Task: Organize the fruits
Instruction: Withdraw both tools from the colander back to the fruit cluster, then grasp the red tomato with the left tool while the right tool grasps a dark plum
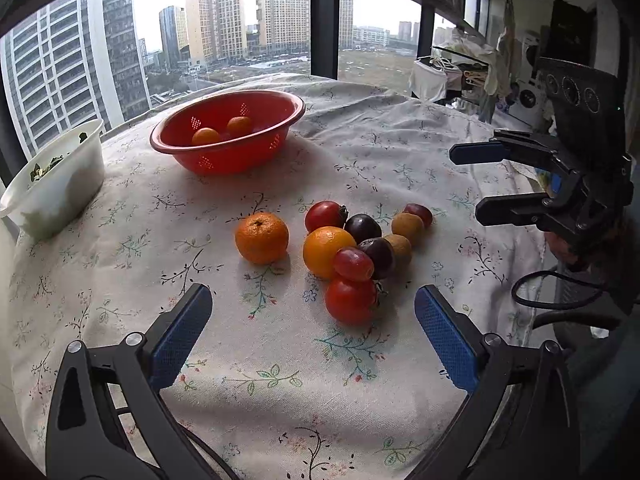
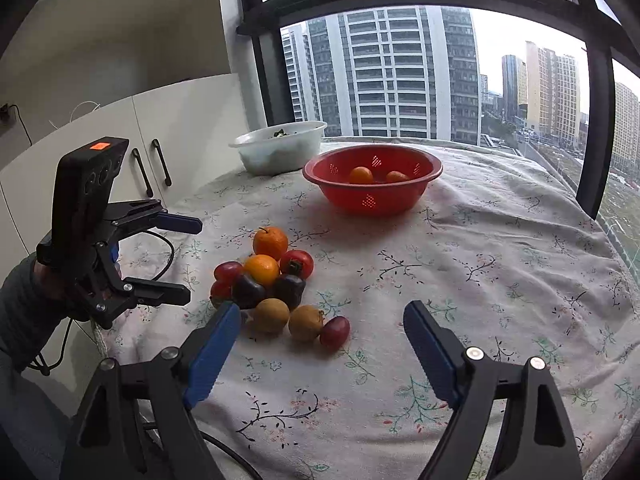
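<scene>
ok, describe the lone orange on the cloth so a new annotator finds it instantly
Start at the red colander on the floral tablecloth, then come toward the fruit pile nearer the camera. The lone orange sits on the pile's colander side, apart from it, stem scar up; the pile's own orange touches its neighbours.

A table covered by a floral cloth (image 1: 360,380) carries a red colander (image 1: 228,160), a white tub (image 1: 60,188) beside it, one lone orange (image 1: 262,237), and a touching cluster of fruit (image 1: 356,252) near the middle.
</scene>
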A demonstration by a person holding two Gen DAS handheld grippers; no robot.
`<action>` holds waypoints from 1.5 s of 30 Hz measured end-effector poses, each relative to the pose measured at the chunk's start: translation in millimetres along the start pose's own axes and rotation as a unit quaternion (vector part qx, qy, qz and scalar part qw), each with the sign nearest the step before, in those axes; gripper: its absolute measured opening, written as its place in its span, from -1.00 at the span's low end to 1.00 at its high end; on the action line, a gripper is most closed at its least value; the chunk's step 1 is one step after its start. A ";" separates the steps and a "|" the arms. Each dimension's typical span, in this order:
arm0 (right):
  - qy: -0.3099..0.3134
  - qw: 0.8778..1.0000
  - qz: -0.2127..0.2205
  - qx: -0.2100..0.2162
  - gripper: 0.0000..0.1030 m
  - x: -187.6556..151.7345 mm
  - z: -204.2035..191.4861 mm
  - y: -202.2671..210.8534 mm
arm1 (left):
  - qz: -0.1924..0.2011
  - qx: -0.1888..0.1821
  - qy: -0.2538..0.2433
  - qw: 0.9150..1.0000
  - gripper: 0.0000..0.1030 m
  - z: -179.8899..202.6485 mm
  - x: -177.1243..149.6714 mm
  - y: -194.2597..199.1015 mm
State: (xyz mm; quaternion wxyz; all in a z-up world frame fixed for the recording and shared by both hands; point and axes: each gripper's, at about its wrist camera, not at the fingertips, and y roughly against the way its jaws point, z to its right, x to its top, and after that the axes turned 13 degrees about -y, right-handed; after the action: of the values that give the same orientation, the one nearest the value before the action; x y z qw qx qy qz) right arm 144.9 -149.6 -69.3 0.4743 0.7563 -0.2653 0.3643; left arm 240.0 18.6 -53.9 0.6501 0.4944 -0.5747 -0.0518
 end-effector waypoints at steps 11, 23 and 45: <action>0.121 0.992 -0.023 0.004 0.33 -2.0 -50.0 -19.0 | -0.034 -0.039 -0.047 0.998 0.80 3.9 15.1 -21.9; 0.186 0.981 -0.048 -0.005 0.00 1.2 -68.3 -37.9 | -0.055 -0.074 -0.054 0.994 0.20 3.9 18.5 -42.5; 0.271 0.959 -0.079 -0.020 -0.22 -10.4 -87.2 -62.1 | -0.058 -0.111 -0.039 0.991 -0.13 -1.3 11.2 -48.8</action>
State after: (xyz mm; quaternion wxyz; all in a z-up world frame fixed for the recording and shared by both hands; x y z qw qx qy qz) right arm 159.0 -44.3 -85.4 0.5708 0.6382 -0.0734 0.5113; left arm 269.2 -12.4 -80.1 0.6741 0.4489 -0.5606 -0.1724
